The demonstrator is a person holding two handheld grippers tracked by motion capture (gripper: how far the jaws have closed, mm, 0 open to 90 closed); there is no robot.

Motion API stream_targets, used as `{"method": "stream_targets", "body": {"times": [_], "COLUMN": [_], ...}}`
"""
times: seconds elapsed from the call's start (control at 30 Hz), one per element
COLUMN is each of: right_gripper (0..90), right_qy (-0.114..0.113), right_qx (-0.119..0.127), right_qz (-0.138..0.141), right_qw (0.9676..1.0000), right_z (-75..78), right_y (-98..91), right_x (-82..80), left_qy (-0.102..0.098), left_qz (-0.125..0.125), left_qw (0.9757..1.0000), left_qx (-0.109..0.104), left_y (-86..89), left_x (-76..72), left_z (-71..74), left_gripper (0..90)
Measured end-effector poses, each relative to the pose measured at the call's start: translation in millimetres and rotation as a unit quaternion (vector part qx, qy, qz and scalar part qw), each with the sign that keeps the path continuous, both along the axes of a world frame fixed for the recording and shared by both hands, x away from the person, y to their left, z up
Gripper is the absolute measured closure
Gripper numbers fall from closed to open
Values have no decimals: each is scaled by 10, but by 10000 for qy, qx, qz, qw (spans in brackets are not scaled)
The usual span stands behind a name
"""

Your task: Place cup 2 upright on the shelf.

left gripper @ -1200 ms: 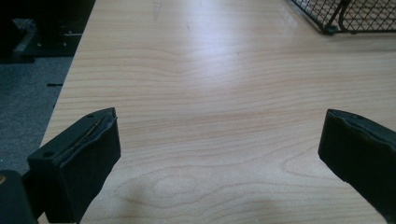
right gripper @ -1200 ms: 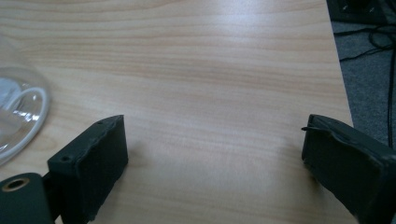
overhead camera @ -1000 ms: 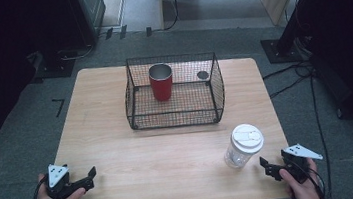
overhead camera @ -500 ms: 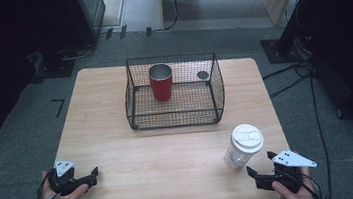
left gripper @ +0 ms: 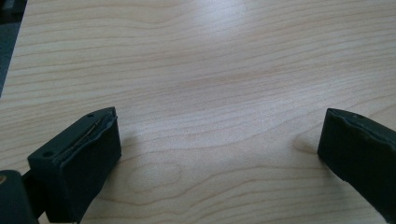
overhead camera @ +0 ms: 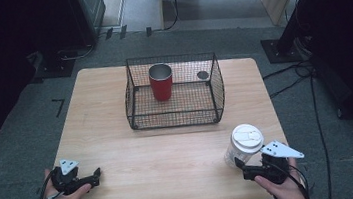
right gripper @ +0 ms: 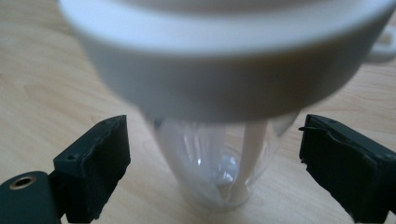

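A clear plastic cup with a white lid [overhead camera: 244, 144] stands upright near the table's front right corner. My right gripper [overhead camera: 241, 164] is just in front of it, low by the table. In the right gripper view the cup's clear body [right gripper: 210, 163] stands between the jaws of that gripper [right gripper: 215, 128]. They are open, with a gap on each side, and the lid [right gripper: 224, 60] looms above. My left gripper [overhead camera: 95, 174] rests at the front left corner. Its jaws [left gripper: 219, 121] are open over bare wood.
A black wire basket [overhead camera: 176, 114] sits at the middle back of the wooden table [overhead camera: 160, 151]. Inside it stand a red cup [overhead camera: 161, 83] and a small dark round thing [overhead camera: 202, 75]. Cables and dark stands surround the table on the floor.
My right gripper has moved left and slightly up, from the table's right edge to just in front of the lidded cup. The left gripper has stayed about where it was.
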State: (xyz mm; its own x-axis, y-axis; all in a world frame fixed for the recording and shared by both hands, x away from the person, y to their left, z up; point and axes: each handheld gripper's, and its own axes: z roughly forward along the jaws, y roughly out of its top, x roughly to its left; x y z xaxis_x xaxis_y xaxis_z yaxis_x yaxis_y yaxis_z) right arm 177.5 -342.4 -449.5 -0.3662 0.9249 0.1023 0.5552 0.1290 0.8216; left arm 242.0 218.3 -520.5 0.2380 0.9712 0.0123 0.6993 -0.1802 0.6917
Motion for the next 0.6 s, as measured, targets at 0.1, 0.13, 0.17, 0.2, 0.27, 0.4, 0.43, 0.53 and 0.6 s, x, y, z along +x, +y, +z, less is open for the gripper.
{"method": "stream_targets", "body": {"times": [0.1, 0.13, 0.17, 0.2, 0.27, 0.4, 0.43, 0.53, 0.6], "right_gripper": [86, 87, 90, 90, 110, 139, 144, 162, 166], "right_qy": [-40, -50, -63, -63, -72, -112, -138, -240, -287], "right_qx": [15, -69, -87, -87, -24, 32, 3, -116, -174], "right_qz": [43, -14, -53, -53, -132, -272, -300, -310, -336], "right_qw": [10000, 10000, 9999, 9999, 9999, 9996, 9995, 9992, 9989], "right_z": [-4, -20, -29, -29, -35, -44, -48, -52, -49], "right_y": [35, 81, 99, 99, 121, 163, 179, 220, 238], "right_x": [35, 72, 91, 91, 122, 186, 197, 208, 198], "left_qy": [0, 0, 0, 0, 4, 10, 11, 10, 9], "left_qz": [-1, -1, -1, -4, -27, -66, -67, -67, -70], "left_qw": [10000, 10000, 10000, 10000, 10000, 10000, 10000, 10000, 10000], "left_qx": [1, 0, 0, 1, 9, 5, 7, 8, 7], "left_y": [0, 0, 0, 0, -1, -11, -11, -11, -11], "left_x": [0, 0, 0, 0, -1, -4, -4, -4, -4], "left_z": [0, 0, 0, 0, 1, 2, 2, 1, 1], "left_gripper": [0, 0, 0, 0, 0, 0, 0, 0, 0]}}
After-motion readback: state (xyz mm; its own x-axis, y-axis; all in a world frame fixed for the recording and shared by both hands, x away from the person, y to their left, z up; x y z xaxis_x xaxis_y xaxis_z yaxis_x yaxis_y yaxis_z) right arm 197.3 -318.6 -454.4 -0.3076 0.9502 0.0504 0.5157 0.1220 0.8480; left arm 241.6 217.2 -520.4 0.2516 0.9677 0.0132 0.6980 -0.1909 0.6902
